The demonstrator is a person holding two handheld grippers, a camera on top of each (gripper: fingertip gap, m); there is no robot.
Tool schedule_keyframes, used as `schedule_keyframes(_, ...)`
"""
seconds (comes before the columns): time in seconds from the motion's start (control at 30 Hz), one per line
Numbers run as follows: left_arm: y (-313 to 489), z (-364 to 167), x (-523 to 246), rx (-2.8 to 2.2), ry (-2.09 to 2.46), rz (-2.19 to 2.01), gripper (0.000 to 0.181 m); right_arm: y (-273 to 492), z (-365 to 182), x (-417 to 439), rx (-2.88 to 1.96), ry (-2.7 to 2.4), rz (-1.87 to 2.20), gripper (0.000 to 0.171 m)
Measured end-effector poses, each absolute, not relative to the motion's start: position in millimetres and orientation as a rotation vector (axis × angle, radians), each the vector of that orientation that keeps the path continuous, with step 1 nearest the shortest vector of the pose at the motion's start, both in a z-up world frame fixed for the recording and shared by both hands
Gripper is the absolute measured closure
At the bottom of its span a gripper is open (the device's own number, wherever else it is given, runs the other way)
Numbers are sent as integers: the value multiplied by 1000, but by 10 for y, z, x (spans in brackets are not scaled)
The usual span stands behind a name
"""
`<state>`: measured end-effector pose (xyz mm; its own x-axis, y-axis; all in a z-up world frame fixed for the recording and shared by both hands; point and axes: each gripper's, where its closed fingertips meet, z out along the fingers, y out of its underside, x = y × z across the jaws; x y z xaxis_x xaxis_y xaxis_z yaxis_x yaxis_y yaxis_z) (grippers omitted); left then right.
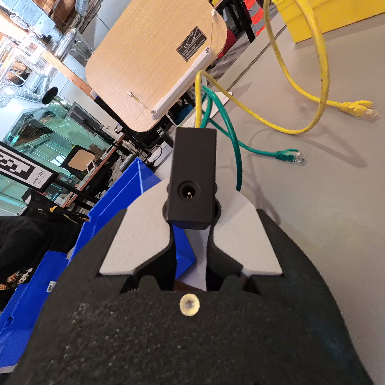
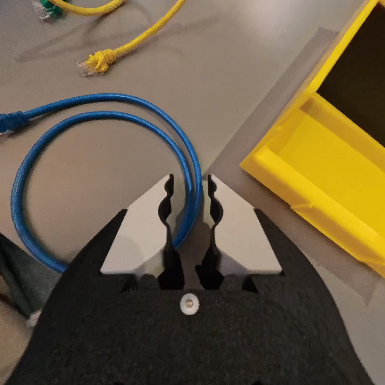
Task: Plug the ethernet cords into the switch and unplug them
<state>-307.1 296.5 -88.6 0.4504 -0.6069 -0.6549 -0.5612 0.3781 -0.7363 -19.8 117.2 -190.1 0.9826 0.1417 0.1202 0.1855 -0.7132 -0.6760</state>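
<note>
Left claw clamps boxy matte-black switch; right claw agape.

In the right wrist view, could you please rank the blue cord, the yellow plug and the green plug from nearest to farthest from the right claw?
1. Blue cord: its loop runs between the open right claw's fingers.
2. Yellow plug: ahead, to the left.
3. Green plug: far top-left corner.
</note>
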Motion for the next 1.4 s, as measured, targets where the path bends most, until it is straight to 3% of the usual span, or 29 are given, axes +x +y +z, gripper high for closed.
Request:
schedule_keyframes(0.1,2944,-899,-3052,-1267,1207,-50,150,1269,-2020,-157,-2388,-243,-31,136)
schedule_keyframes(0.23,2916,-899,-3032,-1259,1218,-54,150,1256,-2037,-301,-2352,-283,127,164)
schedule_keyframes(0.43,2899,-895,-3017,-1253,1225,-55,149,1179,-1912,-367,-2331,-387,-38,166)
schedule_keyframes(0.7,2878,-917,-3011,-1251,1236,-52,149,991,-394,57,-2012,-246,-301,167)
schedule_keyframes(0.93,2855,-915,-2979,-1249,1244,-57,150,624,637,1463,-1779,236,-573,167)
schedule_keyframes(1.1,2829,-927,-2963,-1240,1256,-48,150,825,298,2050,-1732,377,-697,167)
schedule_keyframes(1.23,2831,-934,-2967,-1240,1258,-48,150,1084,-271,2189,-1831,378,-708,167)
schedule_keyframes(1.4,2847,-952,-2974,-1243,1262,-50,150,1096,-539,2221,-1915,324,-647,166)
